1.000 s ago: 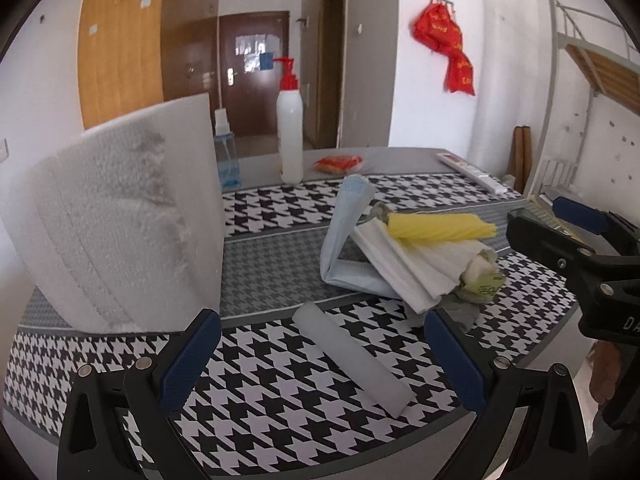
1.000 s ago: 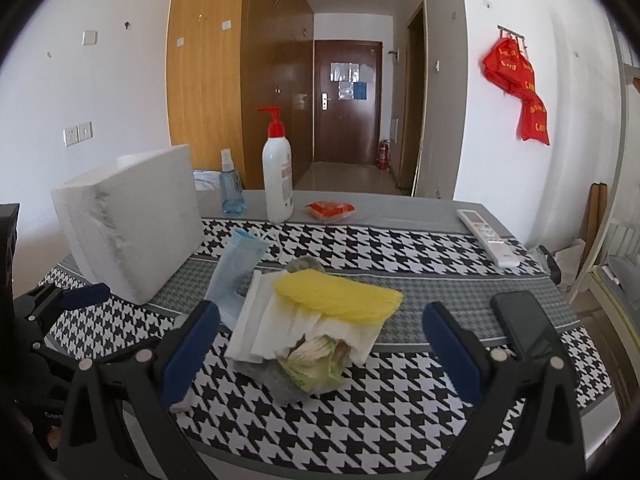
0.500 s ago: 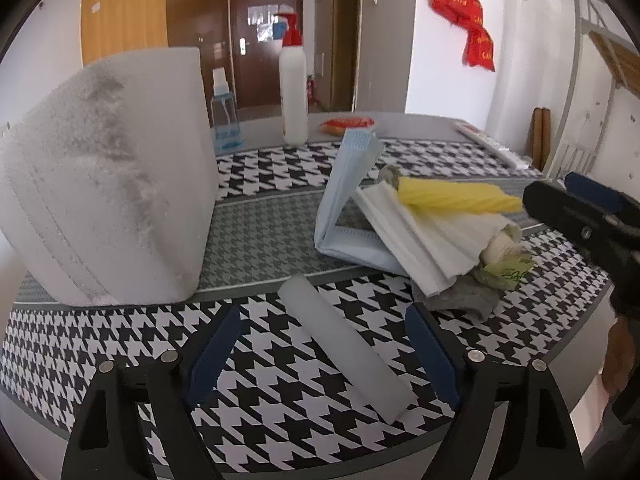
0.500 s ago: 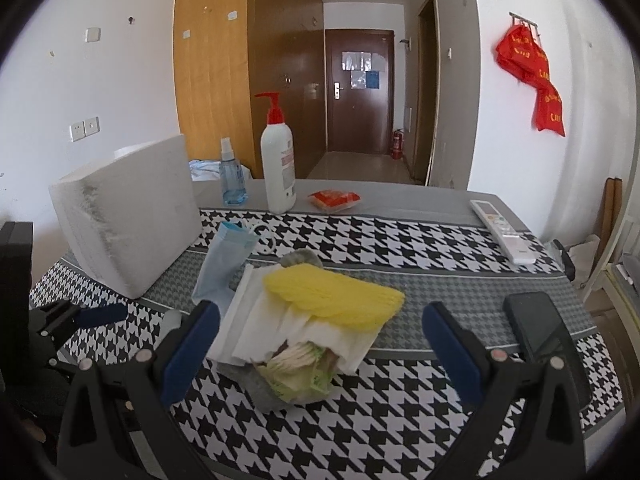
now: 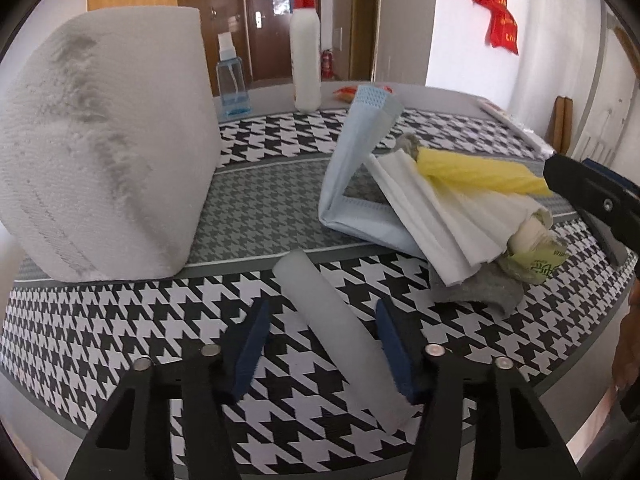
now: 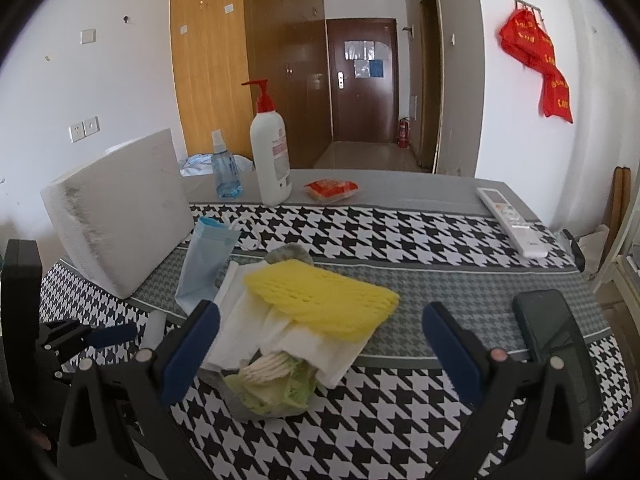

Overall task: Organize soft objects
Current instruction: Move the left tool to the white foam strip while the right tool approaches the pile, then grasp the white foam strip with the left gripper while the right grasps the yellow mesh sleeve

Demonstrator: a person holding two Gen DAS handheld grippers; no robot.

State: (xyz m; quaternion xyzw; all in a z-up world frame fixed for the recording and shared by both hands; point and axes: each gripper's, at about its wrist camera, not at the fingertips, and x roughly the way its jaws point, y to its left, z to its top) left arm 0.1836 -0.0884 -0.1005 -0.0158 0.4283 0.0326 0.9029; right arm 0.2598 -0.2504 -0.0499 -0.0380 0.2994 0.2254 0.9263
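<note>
A white foam roll (image 5: 340, 332) lies on the houndstooth cloth between the blue pads of my left gripper (image 5: 326, 344), whose jaws stand a little wider than the roll, apart from it. A pile of soft things sits mid-table: a yellow foam net (image 6: 320, 298), white tissues (image 6: 260, 324), a blue face mask (image 6: 206, 264), a grey cloth and a green wrapper (image 6: 272, 394). My right gripper (image 6: 320, 350) is open and empty, its pads on either side of the near end of the pile. A large white foam block (image 6: 116, 210) stands at the left.
At the back stand a white pump bottle (image 6: 271, 160), a small blue spray bottle (image 6: 225, 172) and a red packet (image 6: 330, 189). A white remote (image 6: 512, 220) lies far right. A black phone (image 6: 554, 332) lies near the right edge of the table.
My left gripper has moved forward and down over the foam roll and its jaws have narrowed around it. My right gripper has edged closer to the pile.
</note>
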